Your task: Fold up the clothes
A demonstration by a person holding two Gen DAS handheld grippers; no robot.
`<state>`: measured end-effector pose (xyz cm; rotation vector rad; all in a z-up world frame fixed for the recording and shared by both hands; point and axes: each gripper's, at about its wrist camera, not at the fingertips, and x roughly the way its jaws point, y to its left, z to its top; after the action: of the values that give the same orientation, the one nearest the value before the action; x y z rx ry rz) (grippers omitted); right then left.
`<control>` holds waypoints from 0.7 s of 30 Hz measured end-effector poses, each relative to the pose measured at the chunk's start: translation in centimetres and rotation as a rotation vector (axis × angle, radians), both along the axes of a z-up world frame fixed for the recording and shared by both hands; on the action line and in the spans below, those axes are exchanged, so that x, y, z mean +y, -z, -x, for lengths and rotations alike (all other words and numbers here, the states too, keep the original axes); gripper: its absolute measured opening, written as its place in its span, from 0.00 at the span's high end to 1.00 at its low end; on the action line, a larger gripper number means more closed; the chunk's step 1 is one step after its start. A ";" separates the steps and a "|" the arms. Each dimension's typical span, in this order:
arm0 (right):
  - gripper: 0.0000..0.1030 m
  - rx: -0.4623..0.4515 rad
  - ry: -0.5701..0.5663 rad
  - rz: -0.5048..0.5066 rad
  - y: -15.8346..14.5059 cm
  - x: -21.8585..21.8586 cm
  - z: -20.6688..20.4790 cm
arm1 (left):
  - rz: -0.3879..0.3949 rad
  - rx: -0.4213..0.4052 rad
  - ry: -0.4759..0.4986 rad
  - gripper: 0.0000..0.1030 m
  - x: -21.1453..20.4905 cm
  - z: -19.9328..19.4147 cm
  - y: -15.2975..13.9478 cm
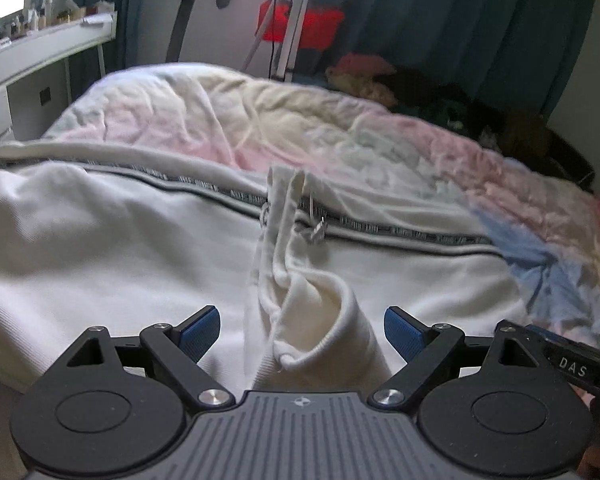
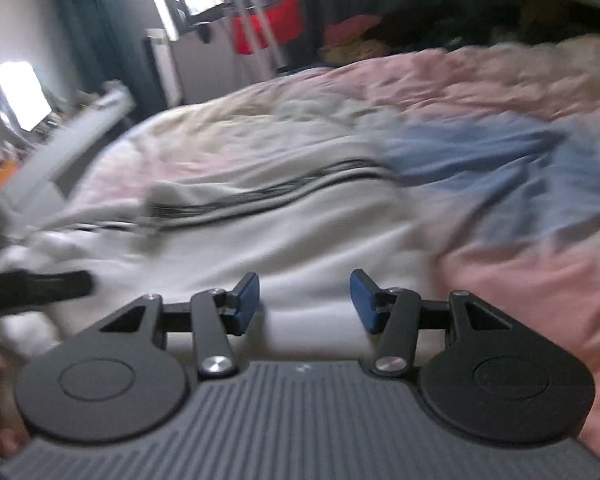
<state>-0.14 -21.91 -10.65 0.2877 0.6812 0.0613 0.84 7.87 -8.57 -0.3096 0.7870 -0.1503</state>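
A white zip-up garment point(image 1: 112, 236) lies spread across the bed, its dark-striped zipper band point(image 1: 204, 190) running left to right. A folded sleeve with a ribbed cuff point(image 1: 324, 320) lies across it toward me. My left gripper point(image 1: 302, 330) is open, its blue pads on either side of the cuff, not touching it. In the right wrist view the same garment point(image 2: 300, 236) shows blurred, with its striped band point(image 2: 268, 196). My right gripper point(image 2: 304, 300) is open and empty just above the white fabric. The left gripper's black body point(image 2: 32, 288) shows at its left edge.
The bed has a crumpled pink, cream and blue duvet point(image 1: 400, 144). A white desk with bottles point(image 1: 40, 40) stands at the left. A clothes pile point(image 1: 380, 76) and dark curtains point(image 1: 460, 20) lie beyond the bed. A red item on a stand point(image 1: 300, 28) is by the window.
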 end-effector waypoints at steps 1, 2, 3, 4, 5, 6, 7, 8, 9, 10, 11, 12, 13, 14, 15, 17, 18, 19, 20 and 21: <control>0.49 0.003 0.022 0.029 0.4 -0.4 -0.1 | 0.010 0.011 -0.003 0.12 0.0 -0.2 0.3; 0.49 0.004 0.037 0.033 0.5 -0.7 -0.1 | 0.020 0.022 -0.006 0.13 0.0 -0.5 0.6; 0.49 0.004 0.048 0.021 0.6 -0.9 -0.1 | 0.031 0.034 -0.009 0.14 0.0 -0.7 0.9; 0.49 0.003 0.055 0.021 0.6 -1.0 -0.1 | 0.041 0.045 -0.012 0.14 0.0 -1.0 1.2; 0.49 0.002 0.061 0.031 0.5 -1.0 -0.1 | 0.051 0.056 -0.016 0.14 0.0 -1.2 1.6; 0.49 0.000 0.067 0.040 0.4 -1.0 -0.1 | 0.061 0.067 -0.019 0.15 0.1 -1.4 1.9; 0.49 -0.001 0.074 0.050 0.4 -1.1 0.0 | 0.072 0.079 -0.022 0.16 0.1 -1.7 2.2; 0.49 -0.001 0.080 0.055 0.4 -1.2 -0.1 | 0.082 0.090 -0.025 0.18 0.1 -1.9 2.5; 0.49 0.002 0.086 0.051 0.5 -1.3 0.0 | 0.092 0.100 -0.028 0.23 0.1 -2.1 2.8; 0.49 0.005 0.092 0.044 0.5 -1.5 0.2 | 0.102 0.102 -0.033 0.26 0.3 -2.2 2.8; 0.49 0.007 0.097 0.036 0.5 -1.7 0.2 | 0.111 0.104 -0.038 0.33 0.5 -2.2 2.9; 0.49 0.010 0.101 0.030 0.5 -1.9 0.3 | 0.111 0.111 -0.047 0.43 0.7 -2.2 3.0; 0.49 0.013 0.100 0.025 0.5 -2.0 0.3 | 0.110 0.115 -0.054 0.46 0.8 -2.1 3.0; 0.49 0.014 0.097 0.025 0.6 -2.1 0.2 | 0.111 0.120 -0.060 0.50 1.0 -2.1 3.0; 0.49 0.014 0.095 0.028 0.6 -2.1 0.2 | 0.122 0.120 -0.056 0.58 1.2 -2.0 3.0; 0.49 0.013 0.091 0.033 0.6 -2.0 0.1 | 0.129 0.118 -0.049 0.68 1.1 -1.9 2.9; 0.49 0.013 0.089 0.034 0.7 -2.0 0.1 | 0.121 0.108 -0.051 0.74 0.9 -1.7 2.8; 0.47 0.009 0.084 0.032 0.7 -1.9 0.1 | 0.117 0.095 -0.050 0.77 0.9 -1.5 2.5; 0.46 0.004 0.078 0.027 0.7 -1.9 0.1 | 0.129 0.075 -0.056 0.79 1.1 -1.0 2.0; 0.46 -0.008 0.069 0.017 0.6 -1.8 0.1 | 0.140 0.057 -0.061 0.80 1.3 -0.6 1.5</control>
<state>-0.27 -23.74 -11.20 0.2946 0.6630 -0.0088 1.44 9.17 -10.11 -0.4715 0.8244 -0.1397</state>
